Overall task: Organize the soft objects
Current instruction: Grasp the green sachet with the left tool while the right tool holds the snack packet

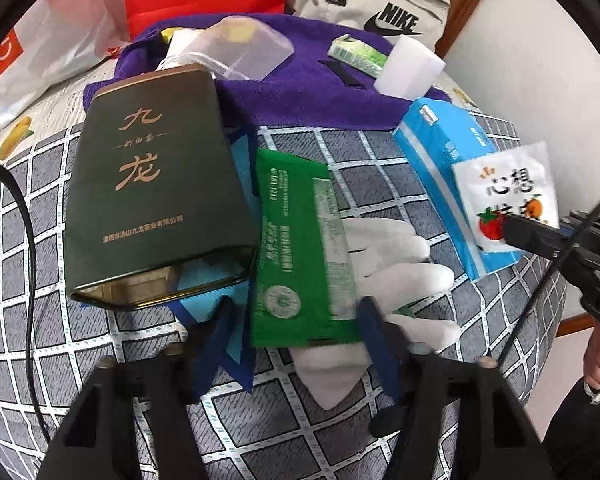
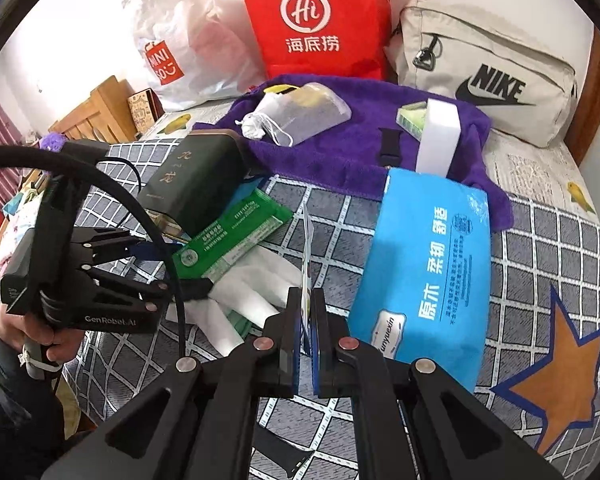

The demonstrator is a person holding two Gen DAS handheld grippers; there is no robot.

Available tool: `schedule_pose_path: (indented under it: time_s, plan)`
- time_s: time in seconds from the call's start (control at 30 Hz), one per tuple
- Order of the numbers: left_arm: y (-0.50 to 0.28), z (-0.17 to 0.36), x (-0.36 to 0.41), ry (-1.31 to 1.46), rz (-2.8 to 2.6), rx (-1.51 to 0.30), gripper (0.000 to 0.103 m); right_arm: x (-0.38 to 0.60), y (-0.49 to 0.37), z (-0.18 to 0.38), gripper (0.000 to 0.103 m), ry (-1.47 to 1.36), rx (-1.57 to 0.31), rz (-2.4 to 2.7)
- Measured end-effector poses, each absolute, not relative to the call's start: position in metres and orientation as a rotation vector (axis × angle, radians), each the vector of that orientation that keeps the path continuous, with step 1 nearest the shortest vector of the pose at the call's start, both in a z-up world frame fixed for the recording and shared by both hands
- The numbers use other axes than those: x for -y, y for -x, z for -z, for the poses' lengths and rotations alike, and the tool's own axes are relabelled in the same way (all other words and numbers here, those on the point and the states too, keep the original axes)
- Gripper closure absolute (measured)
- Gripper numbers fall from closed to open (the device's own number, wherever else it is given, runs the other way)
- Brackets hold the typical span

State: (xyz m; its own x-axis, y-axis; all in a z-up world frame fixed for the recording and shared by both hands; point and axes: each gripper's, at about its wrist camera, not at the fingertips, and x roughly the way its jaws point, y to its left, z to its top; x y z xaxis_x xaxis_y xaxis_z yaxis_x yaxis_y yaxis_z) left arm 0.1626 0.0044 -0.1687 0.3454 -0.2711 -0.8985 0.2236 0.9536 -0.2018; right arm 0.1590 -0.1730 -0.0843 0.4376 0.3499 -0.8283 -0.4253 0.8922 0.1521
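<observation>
A green packet (image 1: pixel 300 256) lies on a white glove (image 1: pixel 392 264) on the checked bedspread, next to a dark green tea tin (image 1: pixel 152 196). My left gripper (image 1: pixel 296 316) is open, its fingers on either side of the packet's near end. My right gripper (image 2: pixel 306 312) is shut on a thin white sachet (image 2: pixel 308 240) with tomato print, seen flat in the left wrist view (image 1: pixel 508 196), held upright above a blue tissue pack (image 2: pixel 428 272). The green packet (image 2: pixel 236 232) and glove (image 2: pixel 252 288) also show in the right wrist view.
A purple towel (image 2: pixel 340 152) behind holds a clear pouch (image 2: pixel 304 116), a white sponge block (image 2: pixel 436 136) and a green pack (image 2: pixel 412 116). A red bag (image 2: pixel 316 20), a white plastic bag (image 2: pixel 180 40) and a beige Nike bag (image 2: pixel 488 72) line the wall.
</observation>
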Motion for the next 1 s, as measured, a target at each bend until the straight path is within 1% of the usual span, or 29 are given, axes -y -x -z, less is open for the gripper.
schedule_pose_path:
  time_s: [0.03, 0.07, 0.13, 0.17, 0.23, 0.5, 0.8, 1.0]
  plan:
    - [-0.162, 0.168, -0.004, 0.052, 0.333, -1.172, 0.067, 0.174, -0.159, 0.086, 0.099, 0.081, -1.012, -0.481]
    - [-0.161, 0.168, -0.004, 0.063, 0.350, -1.173, 0.070, 0.175, -0.158, 0.086, 0.099, 0.081, -1.014, -0.478]
    - [-0.156, 0.164, -0.005, 0.038, 0.342, -1.154, 0.080, 0.177, -0.157, 0.087, 0.099, 0.079, -1.014, -0.474]
    - [-0.153, 0.162, -0.006, 0.029, 0.343, -1.147, 0.083, 0.178, -0.157, 0.087, 0.099, 0.077, -1.014, -0.472]
    - [-0.148, 0.156, -0.012, 0.053, 0.362, -1.134, 0.092, 0.180, -0.156, 0.088, 0.099, 0.076, -1.013, -0.471]
    - [-0.128, 0.142, -0.025, 0.099, 0.404, -1.103, 0.097, 0.180, -0.148, 0.088, 0.099, 0.066, -1.007, -0.478]
    - [-0.084, 0.126, -0.054, 0.120, 0.361, -1.073, 0.097, 0.174, -0.129, 0.084, 0.098, 0.071, -0.991, -0.502]
    - [-0.059, 0.136, -0.090, 0.175, 0.296, -1.107, 0.097, 0.165, -0.119, 0.087, 0.098, 0.080, -0.996, -0.531]
